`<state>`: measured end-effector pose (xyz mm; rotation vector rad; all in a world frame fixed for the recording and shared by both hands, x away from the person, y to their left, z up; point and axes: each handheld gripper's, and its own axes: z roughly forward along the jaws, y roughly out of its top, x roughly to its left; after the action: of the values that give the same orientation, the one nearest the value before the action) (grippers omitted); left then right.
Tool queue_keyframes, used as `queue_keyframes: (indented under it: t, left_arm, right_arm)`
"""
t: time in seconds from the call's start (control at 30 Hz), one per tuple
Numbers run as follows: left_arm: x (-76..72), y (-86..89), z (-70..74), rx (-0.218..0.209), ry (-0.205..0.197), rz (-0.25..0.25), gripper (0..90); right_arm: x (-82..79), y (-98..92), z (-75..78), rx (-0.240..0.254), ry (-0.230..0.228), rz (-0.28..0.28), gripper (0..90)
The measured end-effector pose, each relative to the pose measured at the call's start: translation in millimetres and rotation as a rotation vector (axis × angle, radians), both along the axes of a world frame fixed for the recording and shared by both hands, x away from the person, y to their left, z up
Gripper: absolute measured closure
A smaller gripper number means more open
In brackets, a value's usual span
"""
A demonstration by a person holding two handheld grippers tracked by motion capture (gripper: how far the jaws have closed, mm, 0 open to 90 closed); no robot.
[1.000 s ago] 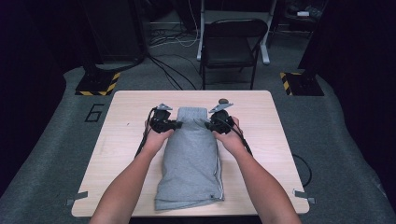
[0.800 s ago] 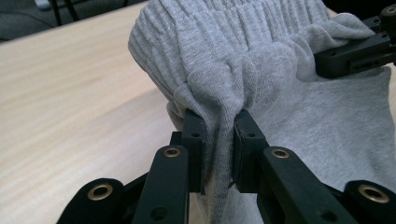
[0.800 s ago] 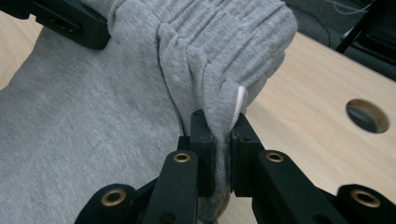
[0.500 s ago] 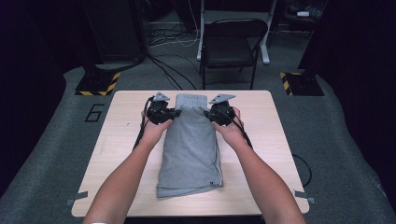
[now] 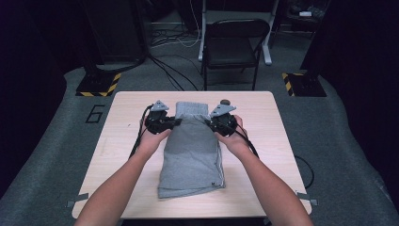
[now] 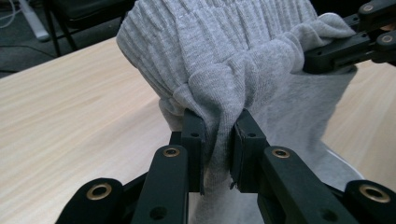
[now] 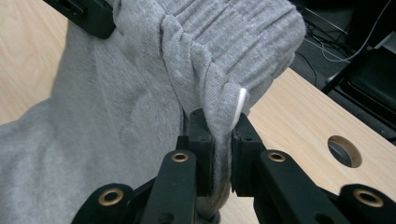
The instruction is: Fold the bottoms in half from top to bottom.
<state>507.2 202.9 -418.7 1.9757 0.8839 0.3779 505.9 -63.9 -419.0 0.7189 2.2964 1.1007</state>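
1. The left gripper [image 5: 175, 123] sits at about 10 o'clock from the table's [image 5: 122, 141] middle; its jaws are clenched on a bunched fold of the grey shorts [image 5: 192, 155] at the left corner of the ribbed waistband [image 6: 224, 32].
2. The grey shorts lie folded lengthwise down the middle of the table, from 12 o'clock, where the waistband end is lifted off the wood, to 6 o'clock, where the hem lies flat near the table's near edge. The fabric is plain heather-grey knit, the waistband ribbed, with a pale stripe [image 5: 219, 162] along the right side.
3. The right gripper [image 5: 210, 123] sits at about 2 o'clock, its jaws pinching the waistband's right corner, where a white edge [image 7: 241, 105] peeks out of the fold.
4. A round hole [image 7: 344, 150] shows in the tabletop beyond the right gripper.
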Motion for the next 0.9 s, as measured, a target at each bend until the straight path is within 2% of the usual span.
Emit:
queue_keyframes:
  t: [0.03,0.23,0.37,0.43,0.47,0.67,0.9]
  left_arm:
    - [-2.0,-0.4,-0.6,-0.002,-0.01,-0.01,77.8]
    - [-17.0,-1.7,-2.7,-0.009,0.0,-0.043,77.6]
    - [-28.6,-0.8,-3.9,-0.013,-0.002,-0.047,77.5]
    - [-34.2,-1.6,-5.5,-0.001,0.006,-0.052,77.4]
    - [-36.9,-1.3,-6.2,0.002,-0.005,-0.056,77.4]
    - [-52.0,2.4,-14.7,-0.029,0.031,-0.058,77.1]
    - [-65.5,1.3,-30.1,-0.02,0.078,-0.06,76.8]
  right_arm:
    - [-1.2,-1.1,-0.6,-0.003,-0.004,0.008,81.6]
    - [-14.8,-7.3,-6.3,0.015,-0.011,0.022,81.4]
    - [-26.6,-9.1,-9.7,0.025,-0.016,0.035,81.4]
    - [-33.3,-9.5,-10.8,0.021,-0.019,0.05,81.3]
    - [-35.5,-9.4,-11.2,0.02,-0.018,0.053,81.3]
    - [-52.5,-9.5,-17.5,0.021,-0.021,0.079,81.2]
    - [-69.3,-8.5,-33.7,0.006,0.013,0.096,80.8]
